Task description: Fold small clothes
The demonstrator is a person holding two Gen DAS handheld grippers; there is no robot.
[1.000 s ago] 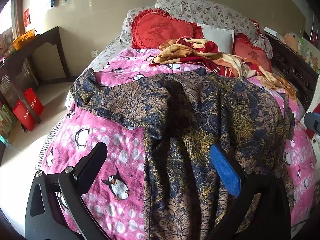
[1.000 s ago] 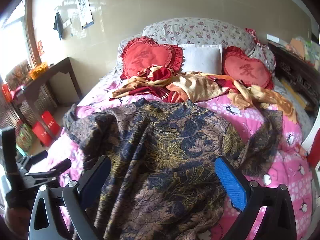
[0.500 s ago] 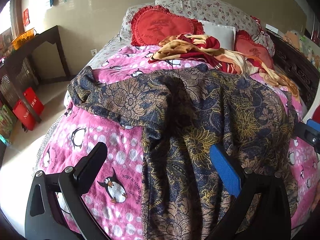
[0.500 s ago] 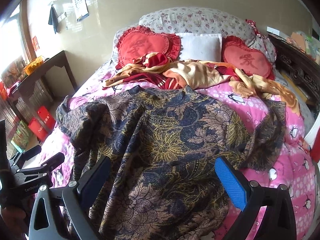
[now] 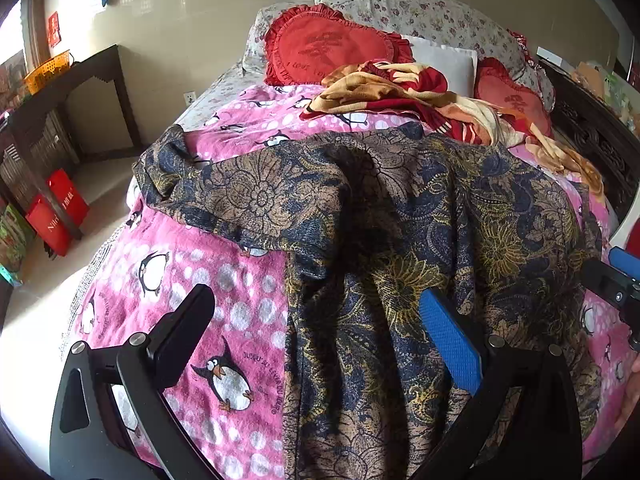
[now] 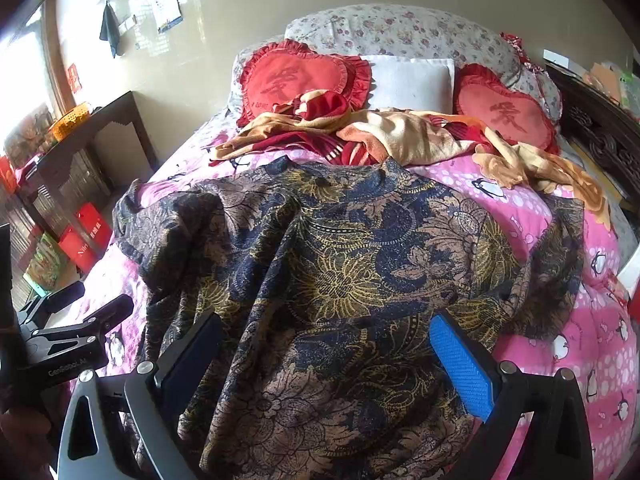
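Observation:
A dark blue and brown flower-patterned top (image 5: 400,220) lies spread and rumpled on the pink penguin blanket (image 5: 168,280); it also shows in the right wrist view (image 6: 340,264). One sleeve (image 5: 192,176) reaches left, the other (image 6: 560,256) reaches right. My left gripper (image 5: 316,328) is open and empty, above the top's left side edge. My right gripper (image 6: 328,352) is open and empty, above the top's lower middle. Each gripper shows at the edge of the other's view: the right one (image 5: 616,280), the left one (image 6: 72,332).
A crumpled red and tan blanket (image 6: 360,136), two red heart cushions (image 6: 296,76) and floral pillows (image 6: 400,32) lie at the bed's head. A dark side table (image 5: 68,80) and red bags (image 5: 56,208) stand left of the bed. A carved wooden board (image 6: 600,136) runs along the right.
Both grippers have moved forward over the bed, closer to the top. Both stay open and the top has not moved.

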